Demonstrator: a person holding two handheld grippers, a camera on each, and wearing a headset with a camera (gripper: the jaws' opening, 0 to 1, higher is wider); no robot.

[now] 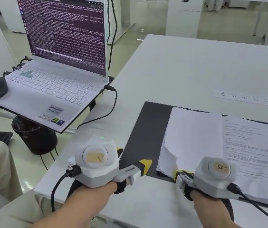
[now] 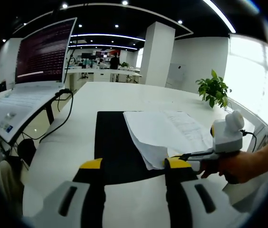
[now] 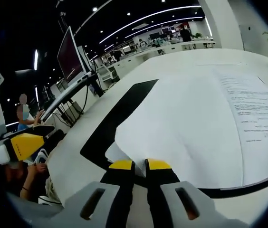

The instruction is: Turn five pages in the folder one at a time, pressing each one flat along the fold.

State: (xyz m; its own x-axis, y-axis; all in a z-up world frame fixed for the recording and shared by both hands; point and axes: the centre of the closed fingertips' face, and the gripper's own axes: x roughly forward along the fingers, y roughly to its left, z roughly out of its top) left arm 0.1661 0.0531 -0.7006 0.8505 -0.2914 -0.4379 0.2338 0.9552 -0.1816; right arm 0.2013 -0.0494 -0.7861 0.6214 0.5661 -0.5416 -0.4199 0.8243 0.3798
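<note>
Here the black folder (image 1: 143,135) lies open on the white table (image 1: 191,71), near the person's edge, with a white page (image 1: 193,137) lying over its middle and printed sheets on its right half. The right gripper (image 3: 140,165) sits at the page's near left corner, its jaws drawn in to a thin slit with the paper's corner pinched between the yellow tips; that corner curls up off the folder. The left gripper (image 2: 135,164) hovers just beside the folder's near left edge, its jaws spread wide and holding nothing. A laptop (image 1: 53,85) stands on a separate stand to the left, its screen lit.
</note>
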